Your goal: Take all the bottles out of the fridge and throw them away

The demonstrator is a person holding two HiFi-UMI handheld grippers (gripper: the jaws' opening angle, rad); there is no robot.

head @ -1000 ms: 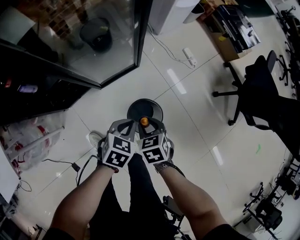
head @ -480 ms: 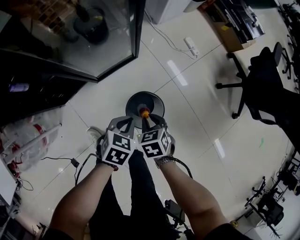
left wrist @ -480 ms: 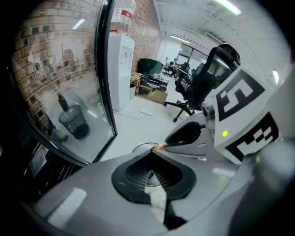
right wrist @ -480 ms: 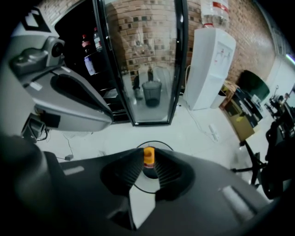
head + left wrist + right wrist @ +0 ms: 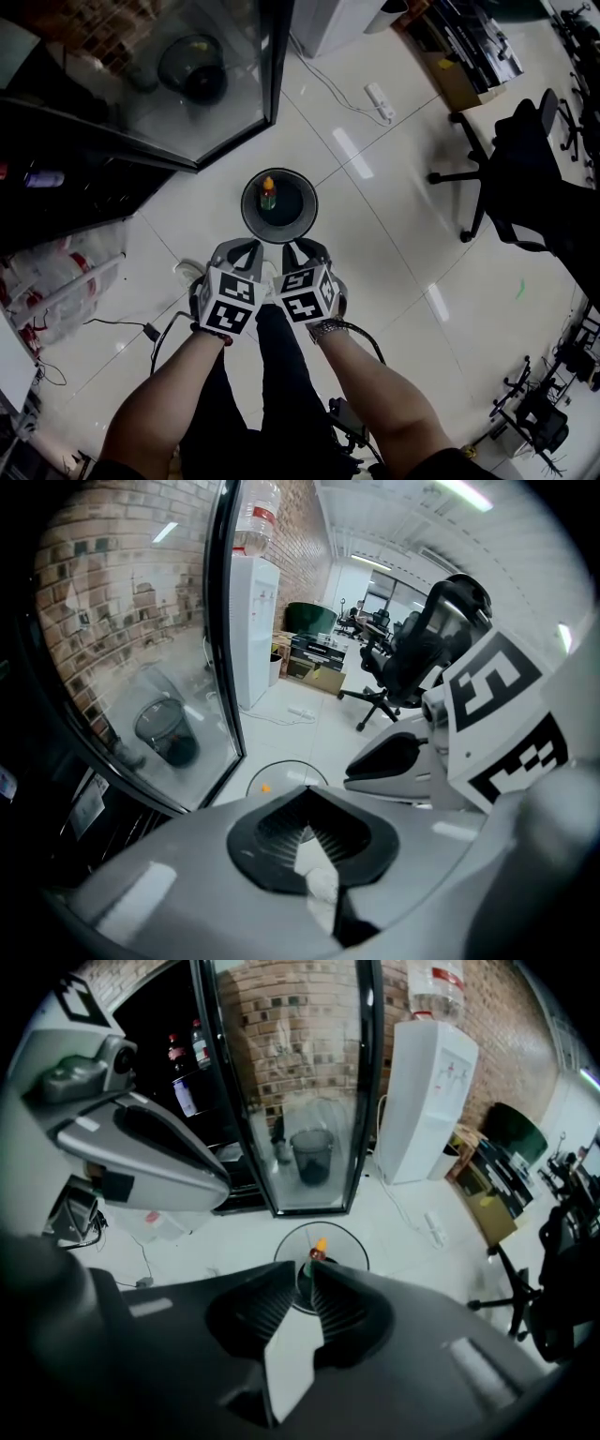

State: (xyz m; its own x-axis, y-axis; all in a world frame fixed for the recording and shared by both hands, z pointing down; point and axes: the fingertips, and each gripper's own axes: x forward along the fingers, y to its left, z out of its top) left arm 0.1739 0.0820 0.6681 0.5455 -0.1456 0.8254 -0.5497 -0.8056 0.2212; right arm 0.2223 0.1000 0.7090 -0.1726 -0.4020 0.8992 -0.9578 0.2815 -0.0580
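1 bottle [image 5: 268, 194] in 1 bin [image 5: 246, 217], 2 grippers [image 5: 246, 247] [image 5: 305, 247].

Glossy white tile floor [image 5: 394, 253]: round bin [image 5: 309, 221], power strip [image 5: 379, 101] with cable [image 5: 328, 89], office chair [image 5: 506, 178], plastic bag [image 5: 56, 291].

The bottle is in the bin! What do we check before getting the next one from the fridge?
1. The bottle is inside the bin: ok.
2. The left gripper is empty, jaws together: ok.
3. The right gripper is empty: ok. Its jaws have just been closing and stand a narrow gap apart.
4. The fridge door is open: ok.
5. Nothing left to fetch: not ok, fridge bottles are in view.
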